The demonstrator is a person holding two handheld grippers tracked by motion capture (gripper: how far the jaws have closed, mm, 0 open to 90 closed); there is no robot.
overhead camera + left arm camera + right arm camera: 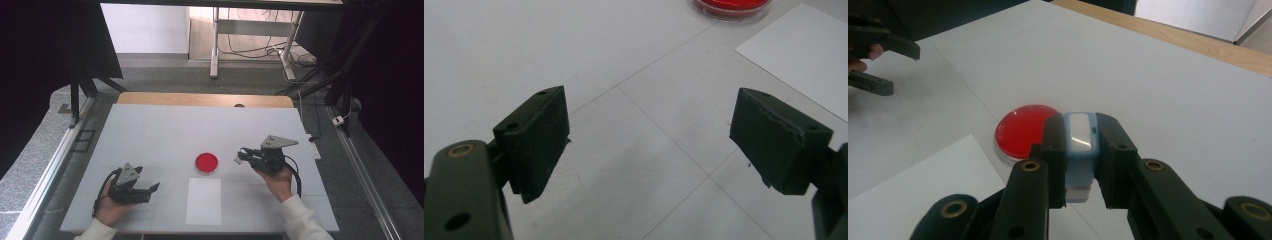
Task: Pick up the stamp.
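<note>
A round red dish (pixel 206 162) lies near the middle of the white table (pixel 165 130). Just in front of it lies a white sheet of paper (pixel 204 201). My right gripper (pixel 243 156) hovers to the right of the dish, shut on a small light-blue and white block (pixel 1079 150) that stands between its jaws; the red dish (pixel 1022 130) lies just beyond the jaws, left of the block. My left gripper (pixel 155 188) rests low at the front left, open, jaws wide apart with bare table between them (pixel 649 150). The red dish (pixel 731 7) and the paper (pixel 799 55) lie ahead of it.
A wooden strip (pixel 205 99) runs along the table's far edge. Metal frame rails (pixel 50 165) flank both sides, and cables (pixel 260 50) lie on the floor beyond. In the right gripper view the left gripper (pixel 873 60) sits at the far left.
</note>
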